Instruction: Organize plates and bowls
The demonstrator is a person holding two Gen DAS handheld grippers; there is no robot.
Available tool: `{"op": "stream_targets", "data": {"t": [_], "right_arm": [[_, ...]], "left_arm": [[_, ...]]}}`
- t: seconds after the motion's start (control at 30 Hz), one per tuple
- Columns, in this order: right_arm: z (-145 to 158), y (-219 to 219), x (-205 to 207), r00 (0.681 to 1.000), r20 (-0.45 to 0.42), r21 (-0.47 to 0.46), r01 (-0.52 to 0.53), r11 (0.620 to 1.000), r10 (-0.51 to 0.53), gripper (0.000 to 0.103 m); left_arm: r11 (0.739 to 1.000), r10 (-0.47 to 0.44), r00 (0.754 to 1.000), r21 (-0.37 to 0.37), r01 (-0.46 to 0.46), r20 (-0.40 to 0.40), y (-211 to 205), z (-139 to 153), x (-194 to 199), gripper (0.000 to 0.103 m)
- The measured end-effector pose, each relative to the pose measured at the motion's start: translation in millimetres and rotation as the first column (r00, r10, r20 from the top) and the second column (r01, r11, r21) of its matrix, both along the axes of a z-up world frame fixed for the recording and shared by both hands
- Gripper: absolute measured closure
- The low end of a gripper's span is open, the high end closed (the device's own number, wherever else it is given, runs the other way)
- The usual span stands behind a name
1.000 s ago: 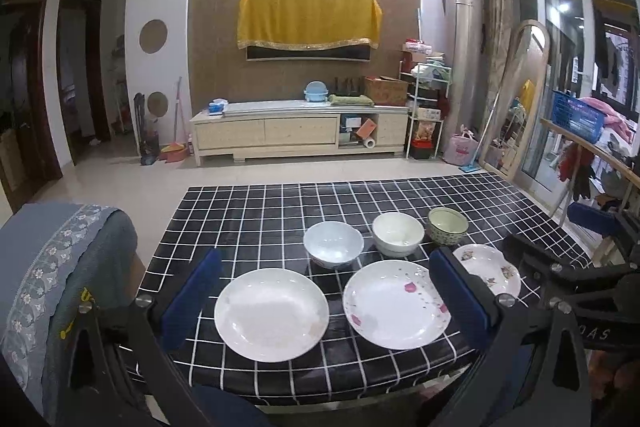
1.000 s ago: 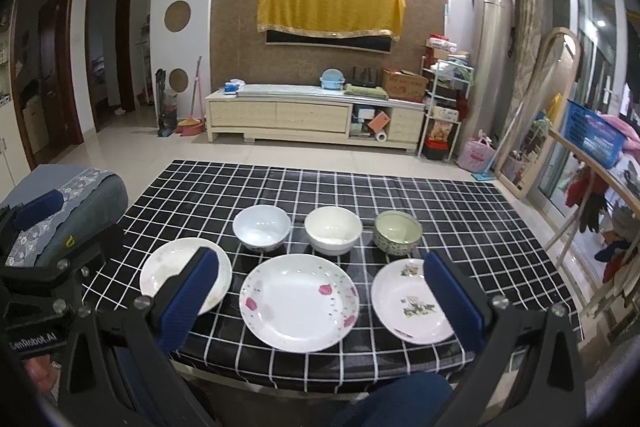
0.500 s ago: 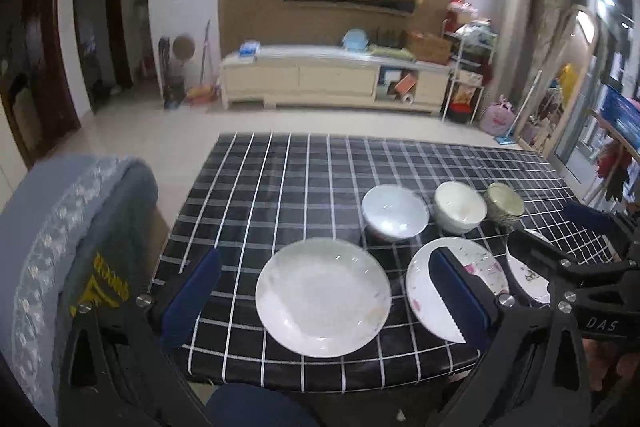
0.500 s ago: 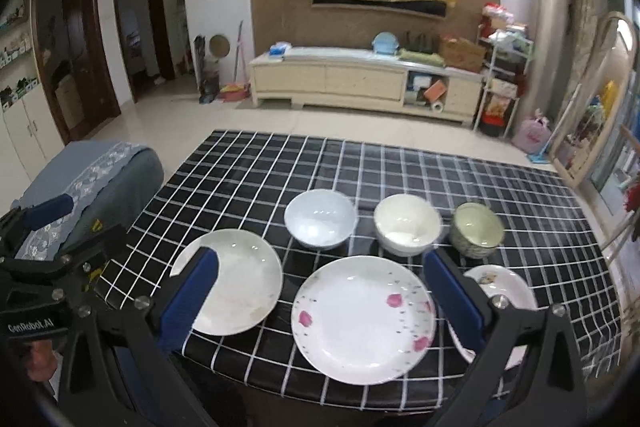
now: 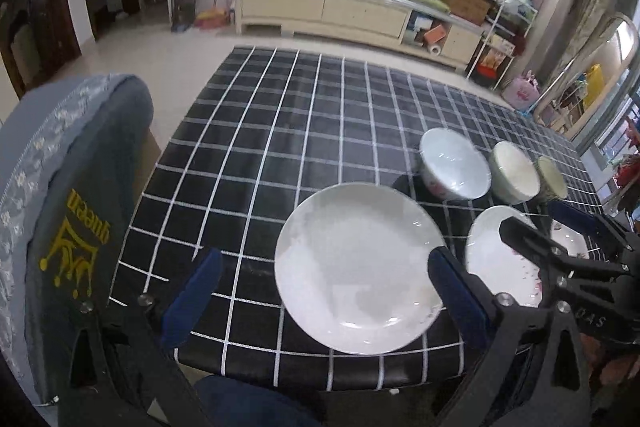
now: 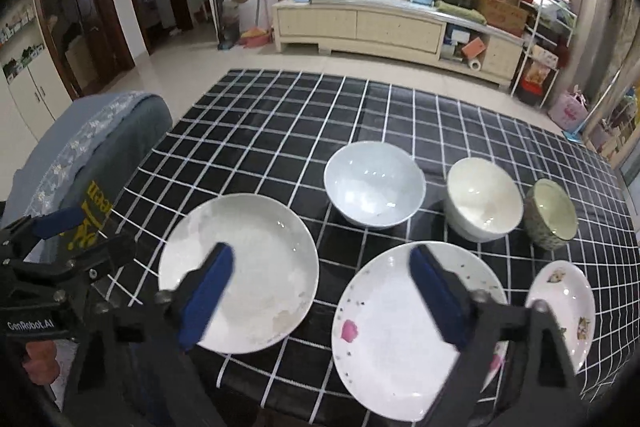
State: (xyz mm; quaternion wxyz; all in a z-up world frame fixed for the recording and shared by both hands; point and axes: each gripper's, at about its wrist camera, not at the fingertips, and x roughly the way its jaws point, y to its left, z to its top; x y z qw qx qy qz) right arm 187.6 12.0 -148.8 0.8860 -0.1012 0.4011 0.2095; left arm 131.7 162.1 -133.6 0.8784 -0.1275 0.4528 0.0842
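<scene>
- Table with a black cloth gridded in white carried all the dishes, grouped toward its near edge.
- Grey chair back with yellow print stood at the table's left side.
- Plain white plate lay near-left on the table.
- Pink-flowered plate lay just right of it, apart, at the near edge.
- Small patterned plate lay furthest right in the plate row.
- Pale blue bowl stood upright behind the gap between the two big plates.
- White bowl stood upright to its right, just beside the green bowl; I couldn't tell whether those two touched.
- Left claw was open, jaws just narrowing a little, nothing gripped; in its own view the plain white plate showed between the blue fingers, contact unclear.
- Right claw was open too, jaws just closing slightly, holding nothing; it hung over the gap between the plain and flowered plates.
</scene>
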Motion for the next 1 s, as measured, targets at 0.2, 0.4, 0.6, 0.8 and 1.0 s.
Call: {"op": "stream_targets", "data": {"t": [0.2,0.4,0.6,0.8,1.0], "right_arm": [[-30,17,24,0.995,-0.093,-0.026,-0.034,0.999,0.031,0.022],[-57,28,44,0.986,-0.164,-0.067,-0.046,0.997,0.035,0.035],[-73,36,55,0.982,-0.182,-0.103,-0.067,0.992,0.048,0.041],[-85,36,59,0.977,-0.209,-0.11,-0.062,0.992,0.038,0.053],[-94,34,62,0.97,-0.24,-0.099,-0.059,0.993,0.033,0.067]], "left_arm": [[0.999,0.005,0.996,-0.043,-0.009,-0.085,17,-35,18,0.022],[0.998,0.033,0.989,-0.049,-0.041,-0.147,32,-68,34,0.023],[0.999,0.032,0.98,-0.026,-0.038,-0.196,40,-87,41,0.035],[0.996,0.065,0.968,-0.039,-0.077,-0.242,49,-104,45,0.046],[0.993,0.066,0.965,-0.077,-0.088,-0.255,51,-112,46,0.057]]}}
